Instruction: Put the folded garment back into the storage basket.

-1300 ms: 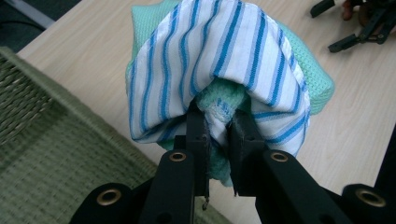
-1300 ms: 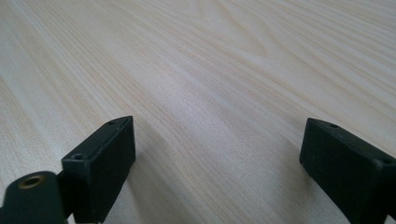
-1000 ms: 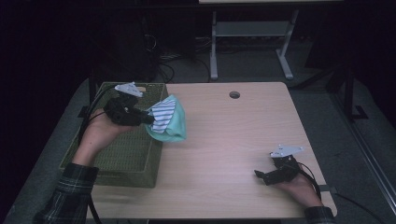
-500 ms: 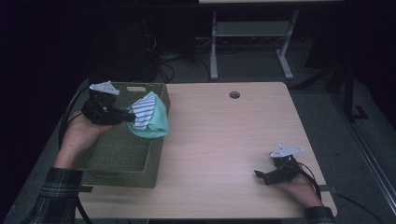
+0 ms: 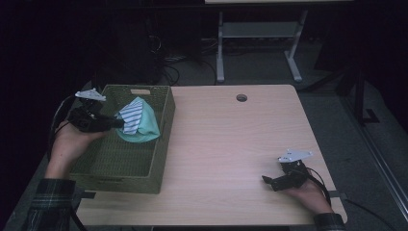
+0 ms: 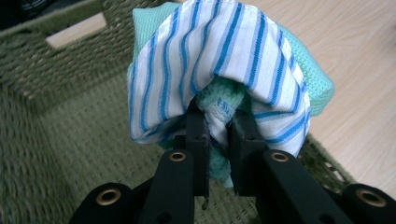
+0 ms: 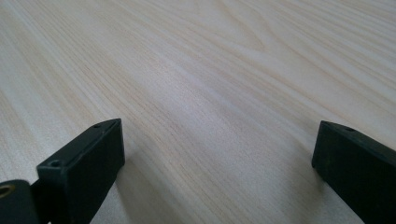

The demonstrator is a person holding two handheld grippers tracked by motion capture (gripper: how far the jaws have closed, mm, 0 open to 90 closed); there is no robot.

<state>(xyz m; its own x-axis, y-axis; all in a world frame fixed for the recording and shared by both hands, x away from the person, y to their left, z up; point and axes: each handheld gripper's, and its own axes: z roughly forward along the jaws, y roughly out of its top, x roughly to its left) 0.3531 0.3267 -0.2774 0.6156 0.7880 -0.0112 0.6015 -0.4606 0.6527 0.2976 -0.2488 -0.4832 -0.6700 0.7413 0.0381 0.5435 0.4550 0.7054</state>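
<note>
Dim room, pale wooden table (image 5: 231, 144), green woven basket (image 5: 144, 180) at its left end. Left gripper (image 5: 113, 122) clamped on a bundle of two cloths, striped cloth (image 6: 224, 60) draped over green cloth (image 6: 310, 79), jaws nearly together with folds pinched between. Bundle hanging over the basket's inside, toward the far right corner, apparently not yet resting on the woven bottom. Right gripper (image 5: 267, 180) low on the bare table near the front right corner, jaws spread wide, nothing between.

Likely step: setting the bundle down in the basket. Carry a little further toward the middle, away from the right wall, to bring every corner inside the rim. Lower right down to the woven bottom before letting go. Avoid releasing from high up: risk of the striped piece sliding off the green one and landing apart. Open wide, then draw back along the jaws' own line rather than sideways, to avoid snagging a hem. Leave the right gripper parked.
</note>
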